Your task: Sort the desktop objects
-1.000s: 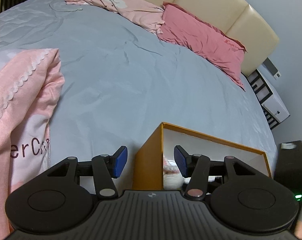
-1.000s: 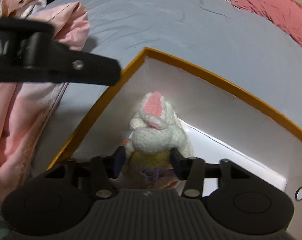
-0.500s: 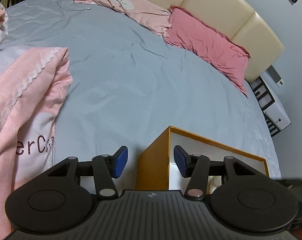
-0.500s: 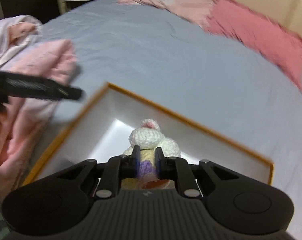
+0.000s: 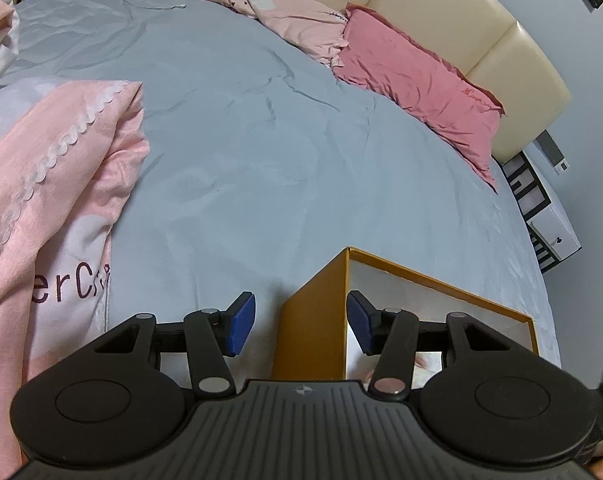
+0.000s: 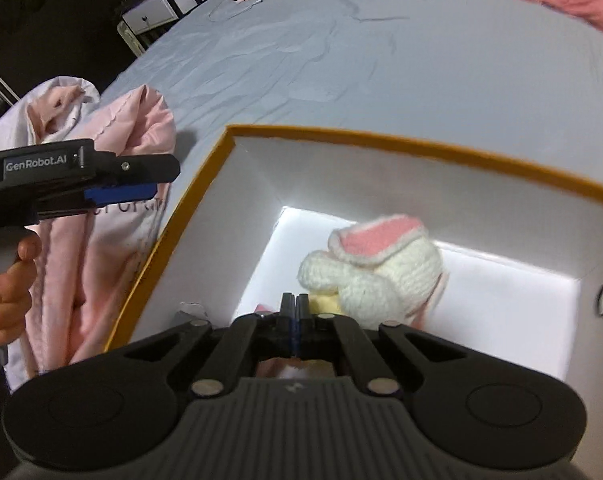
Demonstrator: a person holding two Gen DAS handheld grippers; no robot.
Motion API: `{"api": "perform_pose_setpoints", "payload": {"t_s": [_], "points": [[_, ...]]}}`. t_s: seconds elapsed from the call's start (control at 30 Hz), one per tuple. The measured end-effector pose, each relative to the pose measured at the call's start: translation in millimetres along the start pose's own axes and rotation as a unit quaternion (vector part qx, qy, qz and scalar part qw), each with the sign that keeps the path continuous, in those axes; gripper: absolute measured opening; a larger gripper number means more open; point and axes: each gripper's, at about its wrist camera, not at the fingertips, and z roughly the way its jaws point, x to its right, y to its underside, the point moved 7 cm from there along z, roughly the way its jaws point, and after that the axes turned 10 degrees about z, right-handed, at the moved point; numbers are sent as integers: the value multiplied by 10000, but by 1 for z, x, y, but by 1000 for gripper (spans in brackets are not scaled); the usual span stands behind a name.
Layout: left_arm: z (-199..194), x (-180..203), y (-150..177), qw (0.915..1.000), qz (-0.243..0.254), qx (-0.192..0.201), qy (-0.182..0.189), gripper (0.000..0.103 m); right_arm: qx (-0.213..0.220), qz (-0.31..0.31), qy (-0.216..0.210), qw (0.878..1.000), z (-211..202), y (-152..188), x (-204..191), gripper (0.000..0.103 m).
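A wide bed takes up the room, its grey sheet (image 5: 269, 152) creased and bare across the middle; a cream padded headboard (image 5: 481, 40) stands at the far end, well beyond both claws; past it a white bedside cabinet (image 5: 553, 232) sits against the wall, and a second one (image 6: 149, 16) shows in the dark corner on the other side.

Counting: two pillows, one pale pink (image 5: 269, 4) and one deeper rose (image 5: 421, 84), side by side against the headboard; one pink quilt (image 5: 57, 184) bunched up to the left of the left claw; one orange box (image 6: 381, 142) with white inner walls; one knitted white rabbit toy (image 6: 385, 272) with a pink ear.

The left claw (image 5: 301, 322) stands part open with nothing between its blue pads; the near corner of the box sits just ahead of the gap, the right pad (image 5: 359, 322) over the box's inside, the left one outside it; a hand (image 6: 9, 284) grips its handle.

The right claw (image 6: 296, 304) hangs over the box with its jaws pressed together on nothing; they have just been closing; the rabbit lies on the box floor just ahead and to the right of its tips, apart from them.
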Motion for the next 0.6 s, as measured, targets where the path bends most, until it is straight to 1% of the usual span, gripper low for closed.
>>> {"api": "perform_pose_setpoints", "payload": {"t_s": [0.03, 0.1, 0.13, 0.17, 0.2, 0.23, 0.27, 0.3, 0.33, 0.37, 0.43, 0.5, 0.57, 0.6], "points": [[1, 1, 1, 10000, 14, -15, 6, 59, 83, 90, 67, 9999, -5, -3, 4, 7], [3, 3, 3, 9999, 81, -82, 23, 59, 188, 238, 341, 9990, -15, -7, 17, 20], [5, 4, 3, 9999, 101, -104, 27, 59, 213, 312, 601, 9975, -16, -9, 25, 36], [6, 6, 4, 9999, 92, -123, 36, 59, 207, 383, 830, 9956, -13, -11, 34, 40], [9, 9, 6, 9998, 74, -178, 80, 59, 144, 450, 980, 9941, -9, -12, 43, 40], [10, 11, 8, 9996, 59, -213, 173, 57, 31, 573, 1054, 9928, -4, -13, 53, 39], [10, 12, 9, 9994, 29, -224, 244, 57, -65, 788, 1080, 9910, 0, -13, 62, 40], [10, 13, 9, 9994, 15, -231, 273, 57, -121, 1051, 982, 9895, 3, -13, 70, 40], [10, 14, 8, 9994, 46, -225, 248, 57, -201, 1263, 723, 9891, 7, -13, 73, 39], [11, 14, 8, 9995, 75, -222, 204, 57, -277, 1371, 460, 9891, 11, -12, 72, 39], [13, 13, 8, 9995, 39, -250, 208, 57, -354, 1561, 92, 9871, 23, -11, 69, 39], [15, 11, 10, 9993, 4, -299, 242, 57, -443, 1604, -61, 9860, 38, -8, 62, 38], [15, 8, 10, 9994, 5, -297, 184, 57, -367, 1658, -252, 9851, 45, -7, 53, 36], [15, 7, 9, 9995, -3, -289, 143, 57, -301, 1641, -282, 9856, 50, -9, 48, 36]]}}
